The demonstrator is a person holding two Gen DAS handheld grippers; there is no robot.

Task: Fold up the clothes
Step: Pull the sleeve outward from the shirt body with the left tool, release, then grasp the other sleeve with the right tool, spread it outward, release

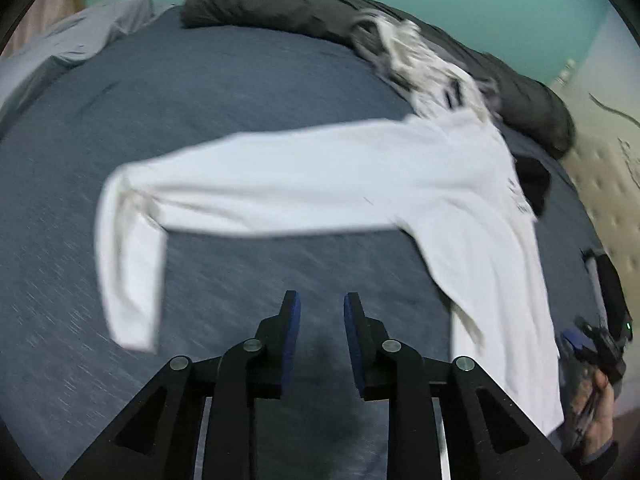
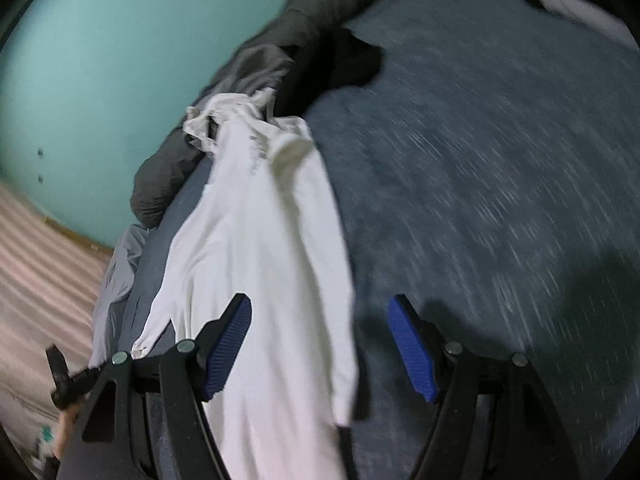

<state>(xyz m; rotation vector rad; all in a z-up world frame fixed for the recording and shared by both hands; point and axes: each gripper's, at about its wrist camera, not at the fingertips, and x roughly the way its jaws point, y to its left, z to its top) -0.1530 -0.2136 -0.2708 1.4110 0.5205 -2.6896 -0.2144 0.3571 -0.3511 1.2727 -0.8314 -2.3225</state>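
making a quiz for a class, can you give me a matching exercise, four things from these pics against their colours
Things:
1. shirt
2. bedsheet
3. wall
4. gripper pads

Colours:
A. teal
B. bright blue
C. white
D. grey-blue

Pairs: 1-C, 2-D, 3-A, 4-B

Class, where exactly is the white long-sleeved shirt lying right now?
The white shirt lies spread on the blue bedsheet, ahead of the open left gripper, one sleeve stretched leftward, beside the dark blanket.
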